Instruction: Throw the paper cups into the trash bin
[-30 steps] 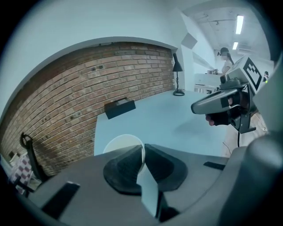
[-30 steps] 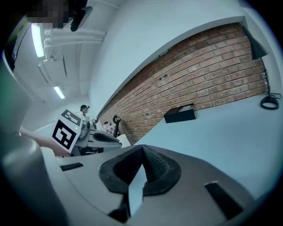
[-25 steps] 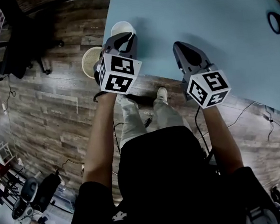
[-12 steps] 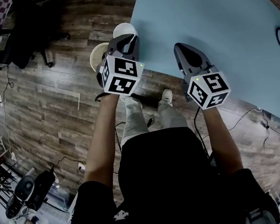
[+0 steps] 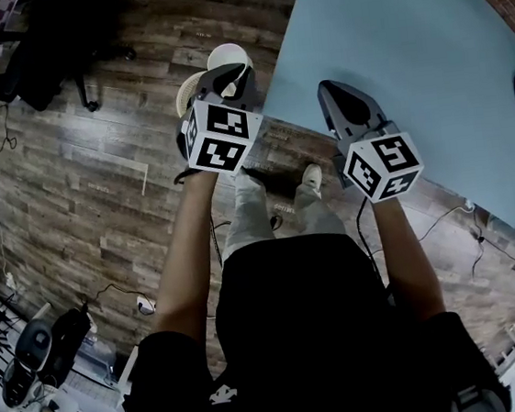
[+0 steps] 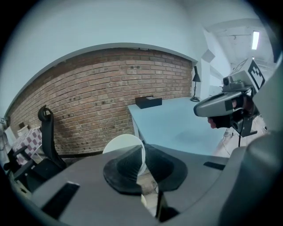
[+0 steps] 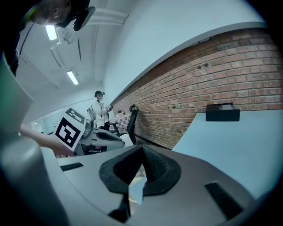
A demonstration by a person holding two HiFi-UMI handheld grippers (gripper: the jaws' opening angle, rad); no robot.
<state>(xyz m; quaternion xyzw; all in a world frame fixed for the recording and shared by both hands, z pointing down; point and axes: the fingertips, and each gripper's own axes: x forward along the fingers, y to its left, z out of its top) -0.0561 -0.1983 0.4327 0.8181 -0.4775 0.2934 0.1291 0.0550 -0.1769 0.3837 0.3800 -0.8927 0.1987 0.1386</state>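
No words, brand names or numbers could be read anywhere. The only printed signs were black-and-white square code patterns on the left marker cube (image 5: 222, 138) and the right marker cube (image 5: 382, 166), bearing no letters or digits.

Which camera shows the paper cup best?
The left gripper view: the paper cup sits centre, pinched between the jaws. The head view shows only its top beyond the left gripper. In the right gripper view I cannot make it out.
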